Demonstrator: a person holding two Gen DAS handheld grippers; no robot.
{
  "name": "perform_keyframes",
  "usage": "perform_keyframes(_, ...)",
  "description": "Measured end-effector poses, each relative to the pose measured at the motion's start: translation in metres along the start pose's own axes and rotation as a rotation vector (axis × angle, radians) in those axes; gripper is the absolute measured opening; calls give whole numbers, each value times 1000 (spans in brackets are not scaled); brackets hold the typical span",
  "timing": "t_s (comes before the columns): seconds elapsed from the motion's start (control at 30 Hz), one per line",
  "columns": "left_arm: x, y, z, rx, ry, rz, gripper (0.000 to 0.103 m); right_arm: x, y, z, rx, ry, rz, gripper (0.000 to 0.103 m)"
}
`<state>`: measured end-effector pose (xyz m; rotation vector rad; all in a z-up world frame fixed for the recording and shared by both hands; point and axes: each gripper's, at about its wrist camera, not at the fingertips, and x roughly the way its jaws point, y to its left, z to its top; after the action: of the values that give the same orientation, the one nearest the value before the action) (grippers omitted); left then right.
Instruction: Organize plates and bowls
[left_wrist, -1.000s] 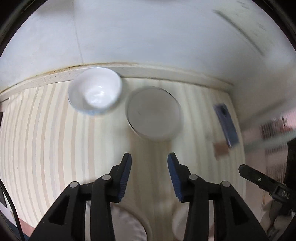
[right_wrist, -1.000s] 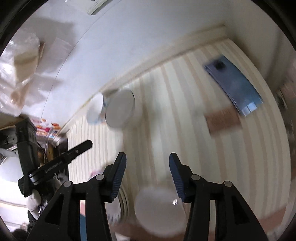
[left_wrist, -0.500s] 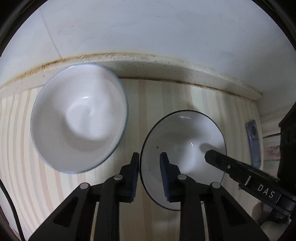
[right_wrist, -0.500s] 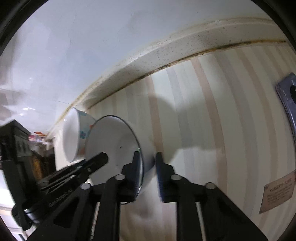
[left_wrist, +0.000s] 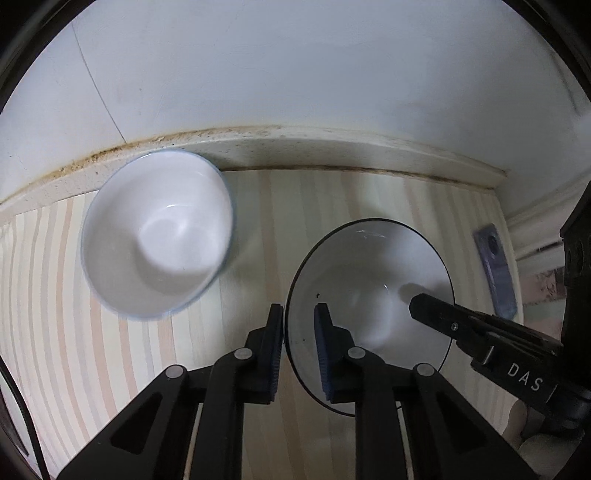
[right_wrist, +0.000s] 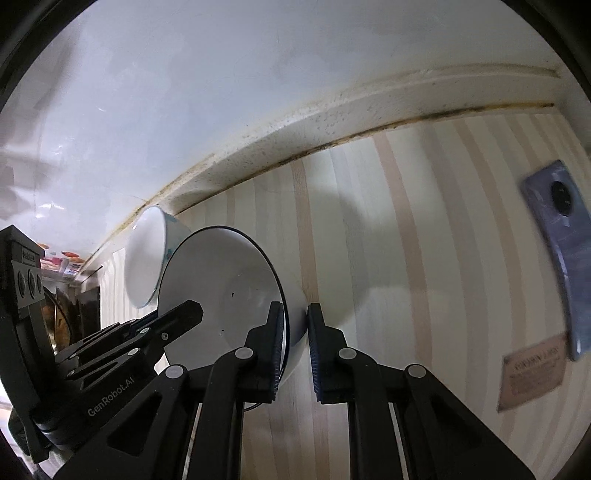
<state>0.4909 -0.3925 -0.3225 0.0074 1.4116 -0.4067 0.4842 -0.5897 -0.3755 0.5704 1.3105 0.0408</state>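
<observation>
In the left wrist view, the left gripper (left_wrist: 298, 347) has its fingers narrowed onto the near-left rim of a dark-rimmed white ceramic bowl (left_wrist: 373, 273) on the striped wooden tabletop (left_wrist: 55, 314), while a second, blue-rimmed white bowl (left_wrist: 157, 236) sits apart at far left: two bowls, no plates visible. In the right wrist view, the right gripper (right_wrist: 295, 347) pinches the same bowl's opposite rim. Stacking looks not yet done.
</observation>
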Motion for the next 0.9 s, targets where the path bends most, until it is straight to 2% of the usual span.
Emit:
perform_keyframes(0.3, -54, -21, -40, 36, -3, -61, 15, -65, 1, -53, 5, -27, 0, 15)
perform_keyframes(0.47, -79, -34, -76, 57, 15, -109, 15, -98, -5, -103, 32, -10, -2, 15)
perform_keyframes(0.7, -87, -56, -123, 119, 59, -146, 15, -131, -26, -167, 92, -1, -13, 15)
perform_keyframes(0.9, -76, -78, -152, 177, 112, -143, 15, -139, -48, -199, 126, 18, -36, 15)
